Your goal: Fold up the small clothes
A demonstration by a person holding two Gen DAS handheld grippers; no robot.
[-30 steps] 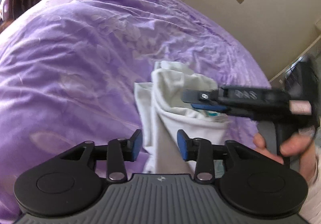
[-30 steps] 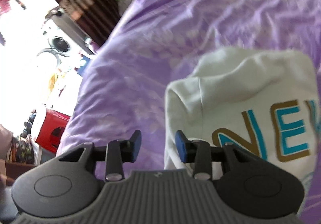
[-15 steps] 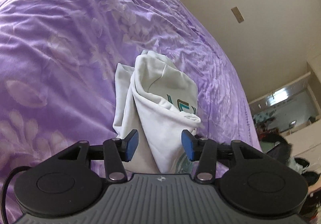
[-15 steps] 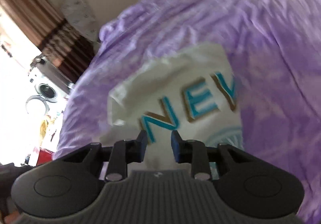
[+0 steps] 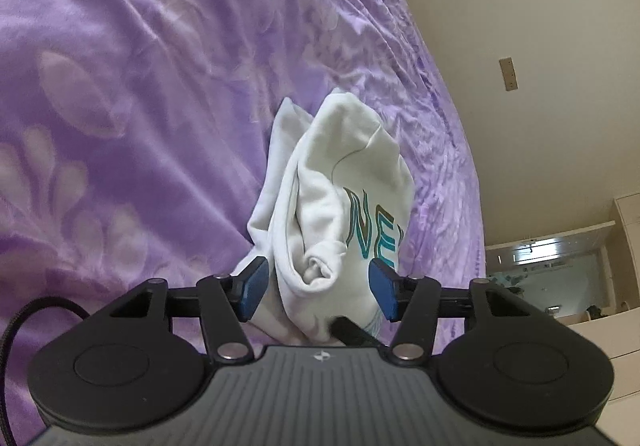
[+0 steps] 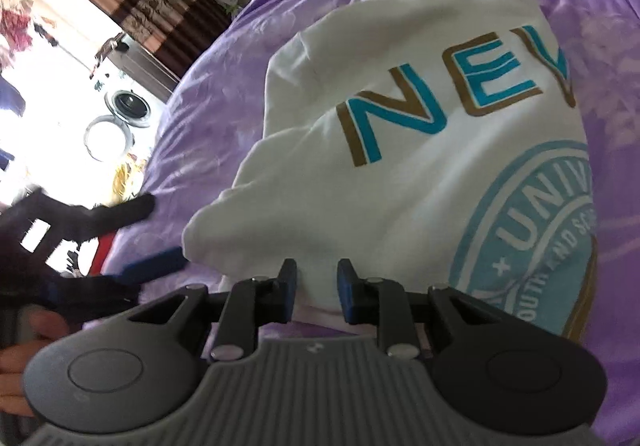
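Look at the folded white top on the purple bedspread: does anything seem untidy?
Yes. The white top is bunched, not flat: a rolled cuff pokes out at its near end, and layers sit uneven.

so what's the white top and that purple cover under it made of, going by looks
White top: seems a thick, matte cotton-like knit. It folds in soft rounded rolls, and the teal and gold lettering looks printed flat on it.

Purple cover: likely a thin woven fabric with a slight sheen. Its many fine sharp creases catch the light, and a pale leaf pattern shows in it.

The exact fibre cannot be told for either.
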